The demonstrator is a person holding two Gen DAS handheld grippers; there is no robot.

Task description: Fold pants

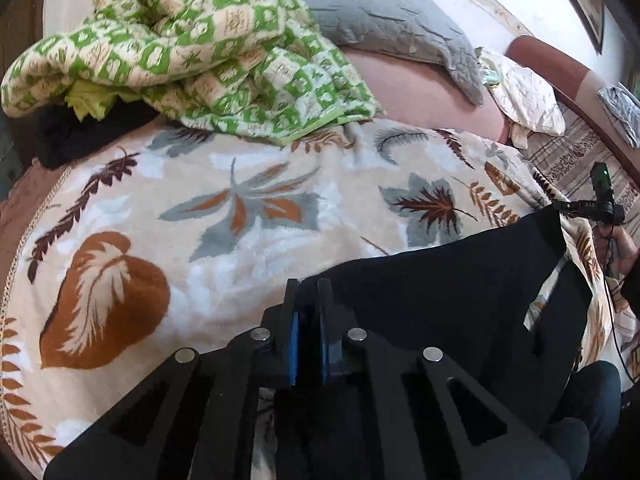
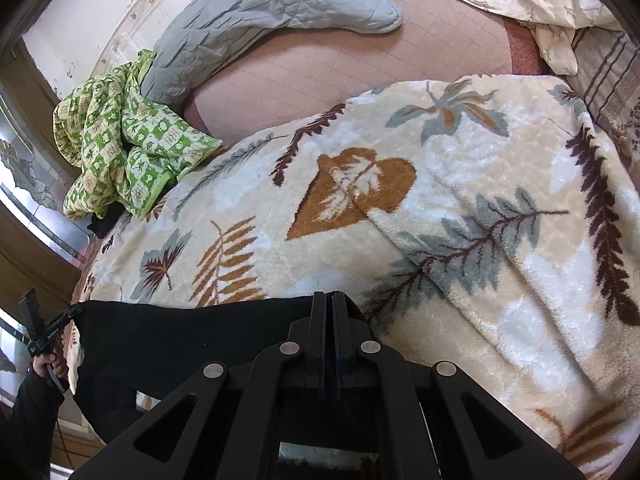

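Note:
Black pants (image 1: pixel 440 280) hang stretched between my two grippers, above a leaf-patterned fleece blanket (image 1: pixel 240 200) on a bed. In the left wrist view my left gripper (image 1: pixel 308 292) is shut on the near left corner of the cloth, which shows between the blue pads. The cloth runs right to the other gripper, held by a hand (image 1: pixel 624 248). In the right wrist view my right gripper (image 2: pixel 330 300) is shut on the right corner of the pants (image 2: pixel 180 340). Their top edge runs taut to the left. The lower part of the pants is hidden behind the gripper bodies.
A crumpled green checked quilt (image 1: pixel 180 40) lies at the far left of the bed. Behind it are a grey quilted cover (image 1: pixel 380 12) and a cream cloth (image 1: pixel 524 92) on the pink mattress (image 1: pixel 420 92). The blanket (image 2: pixel 440 200) has a fold ridge on its right side.

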